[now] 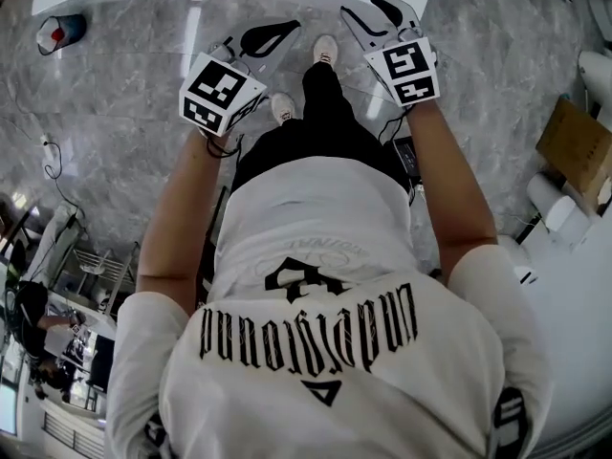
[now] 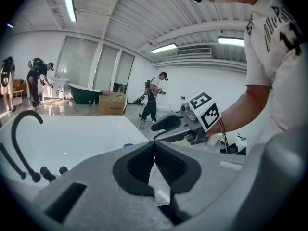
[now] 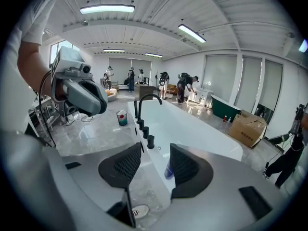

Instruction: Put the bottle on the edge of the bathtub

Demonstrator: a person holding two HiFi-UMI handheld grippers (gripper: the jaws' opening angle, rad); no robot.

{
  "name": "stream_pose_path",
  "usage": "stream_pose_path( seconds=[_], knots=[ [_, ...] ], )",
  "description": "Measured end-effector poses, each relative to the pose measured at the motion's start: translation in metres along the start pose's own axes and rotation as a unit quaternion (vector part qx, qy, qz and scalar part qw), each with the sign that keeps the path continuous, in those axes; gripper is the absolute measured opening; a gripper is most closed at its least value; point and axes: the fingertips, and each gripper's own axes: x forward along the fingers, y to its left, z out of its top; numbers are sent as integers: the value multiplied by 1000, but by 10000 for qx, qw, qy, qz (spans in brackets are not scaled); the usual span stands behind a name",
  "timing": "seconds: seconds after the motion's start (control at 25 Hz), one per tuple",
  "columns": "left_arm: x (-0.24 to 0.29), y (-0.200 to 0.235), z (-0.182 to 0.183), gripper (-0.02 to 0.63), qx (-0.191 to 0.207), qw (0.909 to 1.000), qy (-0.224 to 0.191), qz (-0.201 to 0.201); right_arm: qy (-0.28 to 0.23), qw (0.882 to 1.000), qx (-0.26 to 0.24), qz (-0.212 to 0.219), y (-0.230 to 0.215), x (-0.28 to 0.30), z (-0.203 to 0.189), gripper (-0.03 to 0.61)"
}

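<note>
Fingers (image 2: 139, 166) of your left gripper (image 2: 155, 147) are pressed together at the tips and hold nothing. On your right gripper (image 3: 156, 147) the fingers (image 3: 122, 165) stand well apart and grip nothing. You hold both grippers out in front of your body over the grey marble floor (image 1: 124, 103), side by side and apart from each other.

Through the gap in your right fingers you can see the blue bottle (image 3: 168, 170). It stands upright at the near side of the white bathtub (image 3: 192, 129), touched by neither gripper. You cannot tell whether it stands on the rim or just inside it.

Further along the same rim there is a row of black tap knobs (image 3: 146, 131), and behind them the curved black faucet (image 3: 144, 102). Beside the tub, a small cup (image 3: 122, 118) stands on the floor.

Far off, beyond the tub's other end, you have a cardboard box (image 3: 249, 127) and a dark green bathtub (image 3: 226, 107). Several people (image 3: 183, 88) stand at the back of the room.
</note>
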Motion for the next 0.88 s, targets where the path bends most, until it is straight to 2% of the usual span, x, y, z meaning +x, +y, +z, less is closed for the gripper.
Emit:
stream_pose_path(
  seconds=[0.12, 0.48, 0.6, 0.88],
  knots=[
    [-20, -11, 11, 15, 103, 9999, -98, 74, -233, 9996, 116, -48, 18, -25, 24, 187],
    [-87, -42, 63, 15, 250, 9975, -567, 327, -887, 9958, -26, -242, 53, -112, 89, 159],
    [-109, -55, 81, 15, 343, 9948, -869, 395, -919, 9955, -49, -222, 64, -128, 98, 130],
    [-151, -84, 105, 15, 506, 9908, -1181, 414, -1211, 9924, -135, -189, 86, -164, 125, 96]
  ],
)
